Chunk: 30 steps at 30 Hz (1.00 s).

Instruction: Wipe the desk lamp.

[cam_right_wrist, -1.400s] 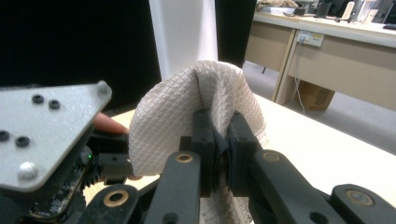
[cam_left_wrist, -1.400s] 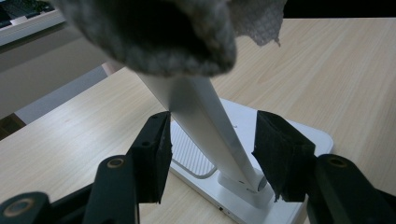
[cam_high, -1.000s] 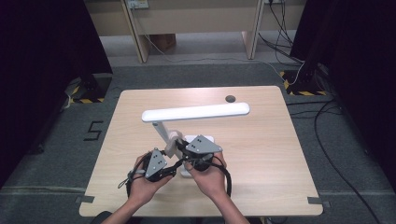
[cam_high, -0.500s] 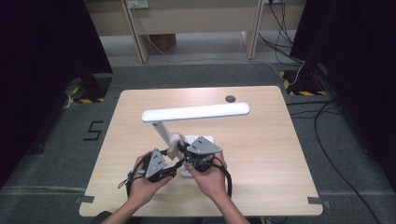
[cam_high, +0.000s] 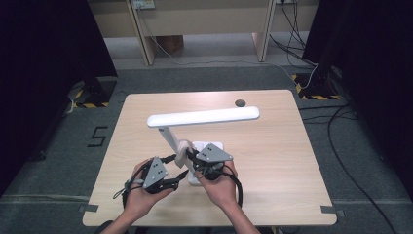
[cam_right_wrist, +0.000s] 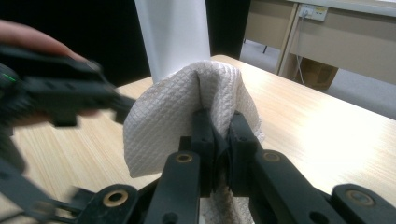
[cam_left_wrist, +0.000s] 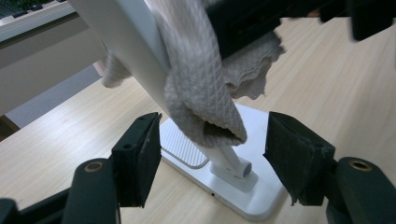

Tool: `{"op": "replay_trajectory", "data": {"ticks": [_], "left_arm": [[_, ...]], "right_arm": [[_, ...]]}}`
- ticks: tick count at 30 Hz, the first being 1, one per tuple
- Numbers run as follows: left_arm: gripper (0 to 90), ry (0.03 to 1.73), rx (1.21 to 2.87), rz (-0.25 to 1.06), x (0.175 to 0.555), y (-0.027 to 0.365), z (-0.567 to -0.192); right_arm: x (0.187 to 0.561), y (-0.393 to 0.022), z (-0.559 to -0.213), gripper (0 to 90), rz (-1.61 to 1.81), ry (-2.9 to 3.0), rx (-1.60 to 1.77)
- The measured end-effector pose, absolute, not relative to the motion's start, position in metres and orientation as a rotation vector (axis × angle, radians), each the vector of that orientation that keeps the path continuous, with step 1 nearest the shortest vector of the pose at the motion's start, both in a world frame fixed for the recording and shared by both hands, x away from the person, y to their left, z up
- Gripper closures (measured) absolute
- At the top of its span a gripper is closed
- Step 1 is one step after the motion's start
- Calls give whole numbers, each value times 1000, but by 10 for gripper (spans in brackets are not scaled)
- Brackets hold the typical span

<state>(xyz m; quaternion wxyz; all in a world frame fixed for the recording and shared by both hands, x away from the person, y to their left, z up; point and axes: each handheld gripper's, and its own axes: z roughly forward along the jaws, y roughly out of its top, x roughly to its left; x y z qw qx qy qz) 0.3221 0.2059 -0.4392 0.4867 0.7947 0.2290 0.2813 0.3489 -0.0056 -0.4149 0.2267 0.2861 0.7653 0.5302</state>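
A white desk lamp (cam_high: 202,117) stands on the wooden counter (cam_high: 272,161), its long head lying level above a slanted stem. A pale, waffle-textured cloth (cam_right_wrist: 187,112) is pressed against that stem, low down near the lamp's flat base (cam_left_wrist: 252,196).

The right gripper (cam_right_wrist: 217,133) has its jaws clamped together on a fold of the cloth, which bulges up around and over them; the lower edge of the cloth is lost behind the jaw arms. In the high view this gripper (cam_high: 192,158) sits over the base, and its grey plate and the hand hide most of the base and the grip itself.

The left gripper (cam_left_wrist: 210,158) has its jaws wide apart, one on each side of the stem and the hanging cloth, touching neither; they have just been opening. In the high view it (cam_high: 181,174) lies just left of the base.

In the left gripper view the lamp's head is cut off at the top, and the right gripper appears there as a dark blur. In the right gripper view the left gripper is motion-smeared at the left edge, with a fingertip above it.
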Motion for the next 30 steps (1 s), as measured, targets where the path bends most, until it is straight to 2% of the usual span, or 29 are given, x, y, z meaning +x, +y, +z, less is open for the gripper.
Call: {"op": "replay_trajectory", "data": {"ticks": [6,13,21,30], "left_arm": [[340,559,1881,660,309,232,-404],[366,616,1739,613,322,241,-369],[372,648,1699,617,332,229,-361],[419,679,1666,642,343,221,-359]], "right_arm": [[349,-6,-415,842,1460,2105,783],[349,-6,-416,841,1461,2107,791],[348,-6,-416,842,1457,2116,792],[349,-6,-418,842,1450,2121,792]]}}
